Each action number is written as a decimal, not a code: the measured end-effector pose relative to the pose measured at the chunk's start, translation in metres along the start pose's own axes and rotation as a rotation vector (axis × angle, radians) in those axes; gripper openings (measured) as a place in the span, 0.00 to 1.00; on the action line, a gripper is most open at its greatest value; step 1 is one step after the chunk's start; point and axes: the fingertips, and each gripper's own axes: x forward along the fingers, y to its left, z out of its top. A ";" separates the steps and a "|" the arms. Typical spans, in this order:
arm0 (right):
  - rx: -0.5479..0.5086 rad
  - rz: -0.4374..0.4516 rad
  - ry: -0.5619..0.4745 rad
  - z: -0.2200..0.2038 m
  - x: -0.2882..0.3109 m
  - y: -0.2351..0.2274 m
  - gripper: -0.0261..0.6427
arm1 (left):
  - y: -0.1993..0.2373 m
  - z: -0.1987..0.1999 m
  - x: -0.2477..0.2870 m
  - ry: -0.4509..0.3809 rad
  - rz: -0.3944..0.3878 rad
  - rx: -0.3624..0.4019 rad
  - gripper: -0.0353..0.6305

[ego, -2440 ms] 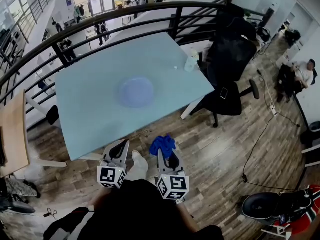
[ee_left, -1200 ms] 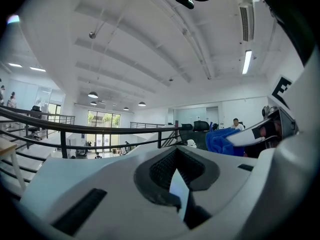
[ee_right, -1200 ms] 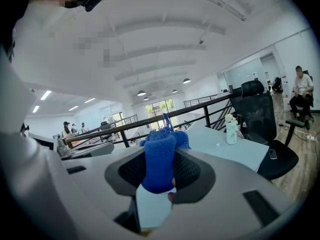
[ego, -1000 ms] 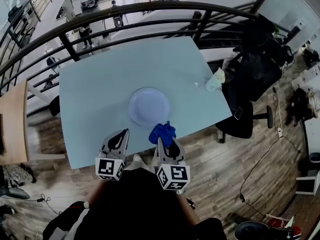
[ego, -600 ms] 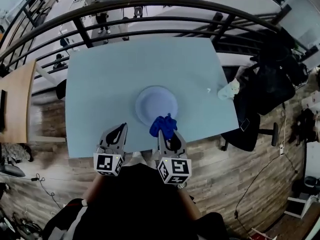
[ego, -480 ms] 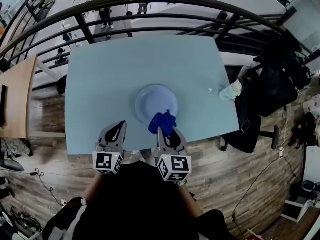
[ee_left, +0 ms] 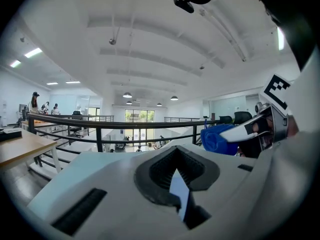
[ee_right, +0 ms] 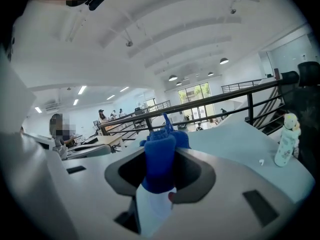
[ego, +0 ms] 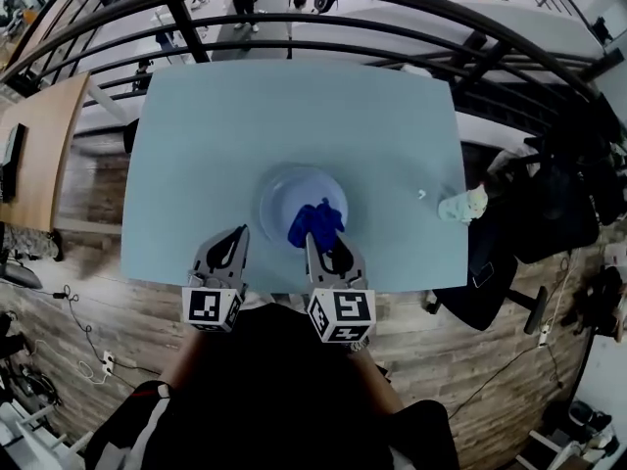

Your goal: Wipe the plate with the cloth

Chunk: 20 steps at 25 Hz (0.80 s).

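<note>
Over pale plate (ego: 282, 194), bunched blue cloth (ego: 313, 223).

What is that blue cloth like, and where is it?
The cloth is bright blue, soft-looking, bunched into a crumpled wad. The right gripper pinches it between its jaws, a tuft poking past the tips. In the head view it sits over the near right part of the pale plate; whether they touch cannot be told.
</note>
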 end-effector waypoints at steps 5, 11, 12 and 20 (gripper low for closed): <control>-0.018 0.067 0.028 0.003 0.013 -0.019 0.22 | -0.012 0.000 0.008 0.019 0.073 -0.020 0.06; -0.023 0.103 0.054 0.003 0.036 -0.041 0.22 | -0.017 -0.006 0.024 0.047 0.124 -0.012 0.05; -0.025 0.107 0.061 0.002 0.040 -0.043 0.22 | -0.018 -0.008 0.026 0.052 0.129 -0.012 0.06; -0.035 0.110 0.131 -0.021 0.074 -0.057 0.22 | -0.015 -0.020 0.044 0.078 0.150 0.001 0.06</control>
